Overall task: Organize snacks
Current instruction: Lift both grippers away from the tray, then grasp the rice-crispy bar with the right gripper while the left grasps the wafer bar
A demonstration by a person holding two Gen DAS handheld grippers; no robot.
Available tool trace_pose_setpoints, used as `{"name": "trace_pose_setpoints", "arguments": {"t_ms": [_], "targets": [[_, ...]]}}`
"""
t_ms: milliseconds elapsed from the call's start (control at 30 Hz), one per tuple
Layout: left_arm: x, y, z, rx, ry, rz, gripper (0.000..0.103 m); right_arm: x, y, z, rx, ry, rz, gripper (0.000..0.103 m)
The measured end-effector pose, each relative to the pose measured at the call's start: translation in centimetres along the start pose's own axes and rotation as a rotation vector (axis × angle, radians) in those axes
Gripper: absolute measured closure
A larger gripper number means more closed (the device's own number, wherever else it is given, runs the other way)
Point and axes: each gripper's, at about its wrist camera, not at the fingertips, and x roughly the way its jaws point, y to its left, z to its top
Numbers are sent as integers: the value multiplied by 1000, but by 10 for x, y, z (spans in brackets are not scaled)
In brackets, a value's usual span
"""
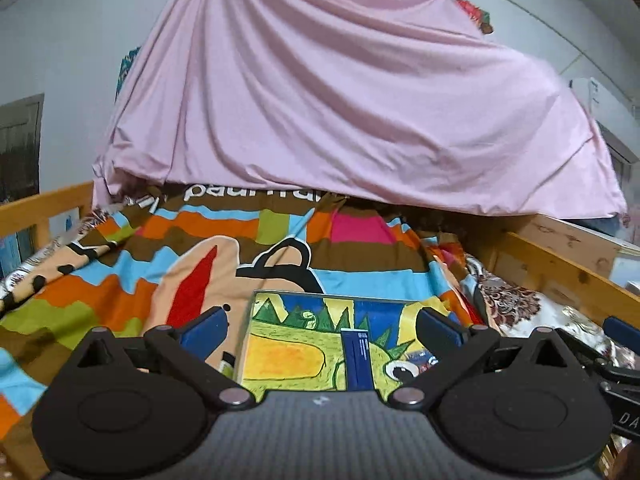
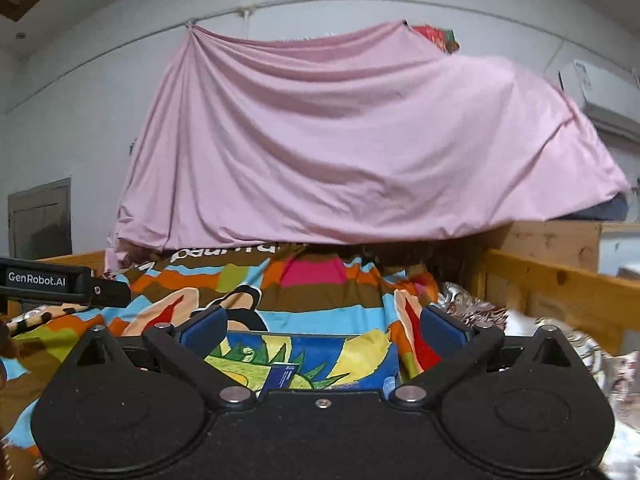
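A flat box point(image 1: 292, 356) with a bright dinosaur drawing lies on the colourful blanket point(image 1: 120, 280). A small dark blue packet point(image 1: 359, 360) rests on its picture. My left gripper point(image 1: 322, 322) hovers over the box, open, with its blue pads point(image 1: 204, 326) wide apart and nothing between them. In the right wrist view the same box point(image 2: 360, 356) and blue packet point(image 2: 282, 376) lie just under my right gripper point(image 2: 322, 326), which is also open and holds nothing. The left gripper's body point(image 2: 60, 280) shows at the left edge of that view.
A pink sheet point(image 1: 340, 100) hangs from a line across the far end of the bed. Wooden bed rails point(image 1: 560, 272) run along the right side and the left side point(image 1: 40, 208). A patterned quilt point(image 1: 520, 304) lies bunched by the right rail.
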Motion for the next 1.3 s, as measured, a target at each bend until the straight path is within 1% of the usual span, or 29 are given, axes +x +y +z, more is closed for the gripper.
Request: {"name": "trace_pose_setpoints", "arguments": {"t_ms": [100, 200, 267, 433, 567, 700, 900, 1067, 1300], "targets": [[-28, 6, -6, 14, -20, -11, 1, -33, 7, 0, -13, -1, -7, 1], [-53, 12, -14, 31, -37, -15, 1, -64, 13, -3, 17, 9, -2, 1], [-69, 16, -21, 41, -53, -17, 1, -82, 19, -3, 11, 15, 1, 1], [-96, 19, -35, 68, -59, -35, 0, -120, 32, -8, 17, 25, -1, 1], [-114, 21, -49, 102, -49, -64, 0, -142, 41, -16, 15, 58, -10, 1], [-129, 24, -64, 123, -28, -84, 0, -155, 51, -28, 5, 113, -15, 1], [-139, 30, -85, 140, 32, -106, 0, -163, 64, -47, -7, 222, -17, 1], [-137, 37, -101, 155, 94, -111, 0, -159, 72, -60, -37, 305, -8, 1], [-131, 39, -122, 227, 164, -117, 0, -145, 74, -71, -41, 390, -23, 1]]}}
